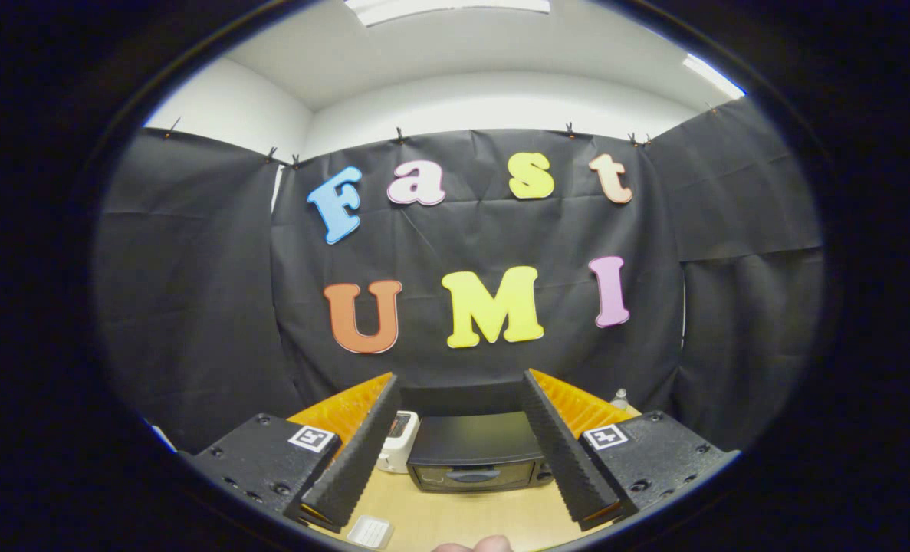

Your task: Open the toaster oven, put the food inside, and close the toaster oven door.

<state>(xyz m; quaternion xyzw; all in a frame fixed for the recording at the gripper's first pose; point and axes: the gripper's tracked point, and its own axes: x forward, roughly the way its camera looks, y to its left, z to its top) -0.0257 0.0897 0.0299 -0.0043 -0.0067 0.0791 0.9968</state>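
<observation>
A black toaster oven [476, 452] stands on the wooden table [462, 517] against the booth wall, its door shut and its handle [473, 475] facing me. My gripper [462, 452] is open, held well back from the oven, with nothing between its fingers [359, 452]. The oven shows in the gap between the two fingers, beyond their tips. Something pale and rounded, perhaps the food [474, 545], sits on the table close below me, mostly cut off.
A white pop-up toaster [398, 442] stands just left of the oven. A small clear bottle top [619, 399] peeks out behind the right finger. A small pale card [369, 531] lies on the table near the left finger.
</observation>
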